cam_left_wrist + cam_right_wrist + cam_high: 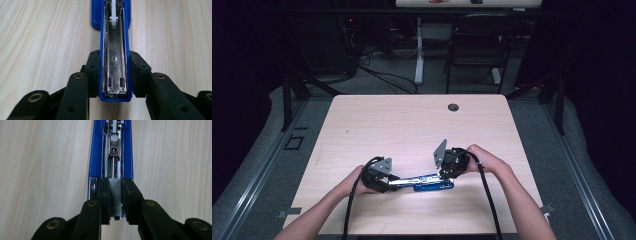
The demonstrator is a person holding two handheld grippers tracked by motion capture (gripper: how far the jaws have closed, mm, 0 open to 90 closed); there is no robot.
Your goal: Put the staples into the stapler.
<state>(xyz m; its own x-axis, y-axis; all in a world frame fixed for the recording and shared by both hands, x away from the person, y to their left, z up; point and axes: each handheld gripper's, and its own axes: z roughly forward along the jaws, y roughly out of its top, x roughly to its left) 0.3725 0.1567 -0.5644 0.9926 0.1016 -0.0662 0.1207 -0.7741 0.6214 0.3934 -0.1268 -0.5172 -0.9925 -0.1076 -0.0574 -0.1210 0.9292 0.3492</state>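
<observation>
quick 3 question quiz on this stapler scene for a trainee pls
1. True or false: the left gripper is shut on the blue stapler.
2. What do the right gripper's jaws pinch? A) a pen B) a strip of staples C) a cable
3. What does the stapler's base rest on?

Key:
1. True
2. B
3. The wooden table

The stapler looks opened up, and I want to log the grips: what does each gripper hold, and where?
The left gripper clamps the stapler's blue top cover by its sides near its end. The right gripper pinches a strip of staples over the magazine channel.
</observation>
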